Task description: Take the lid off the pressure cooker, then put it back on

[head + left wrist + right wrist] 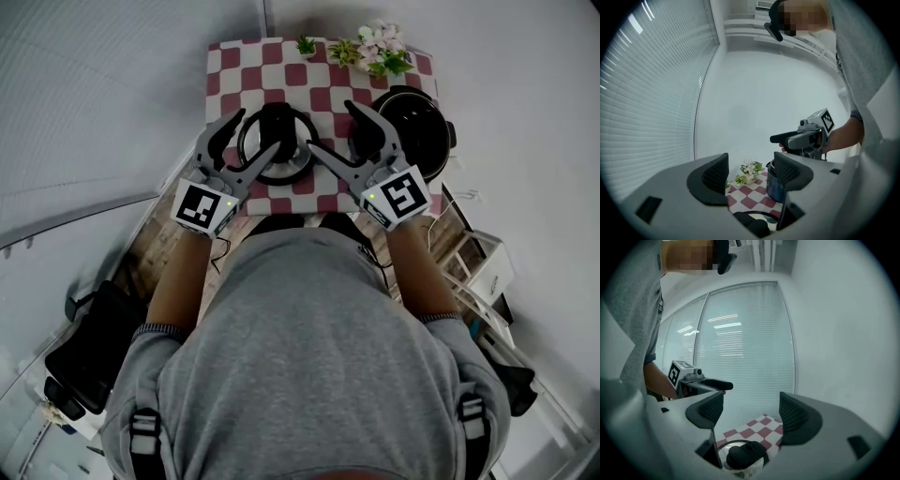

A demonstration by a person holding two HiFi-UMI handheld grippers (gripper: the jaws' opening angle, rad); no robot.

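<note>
Finding: the lid (277, 145) is off the pressure cooker and lies flat, knob (279, 122) up, on the checked worktop (234, 66). It sits just left of the open pot (414, 131).

Left gripper (251, 136): fingers (716, 176) spread, nothing between them. It hangs over the left part of the lid.

Right gripper (335, 127): fingers (794, 416) likewise spread and empty. It hangs over the lid's right edge, between the lid and the pot. In the right gripper view the knob (743, 455) lies below the gap, not within it.

Assessment: the removal half looks done, and the step in hand is probably taking the lid up for refitting.

Recommendation:
- Bring one gripper down square over the knob, so both fingers close on its sides rather than on the glass.
- Lift the lid level and carry it right.
- Centre it over the pot's rim before lowering, as a tilted lid would likely catch on the rim.

Surroundings: flowers (380, 47) and a small plant (306, 44) stand at the far edge of the worktop, clear of the direct path from lid to pot. The pot's near wall is the chief obstruction to the right gripper, and the other gripper crowds the lid.
</note>
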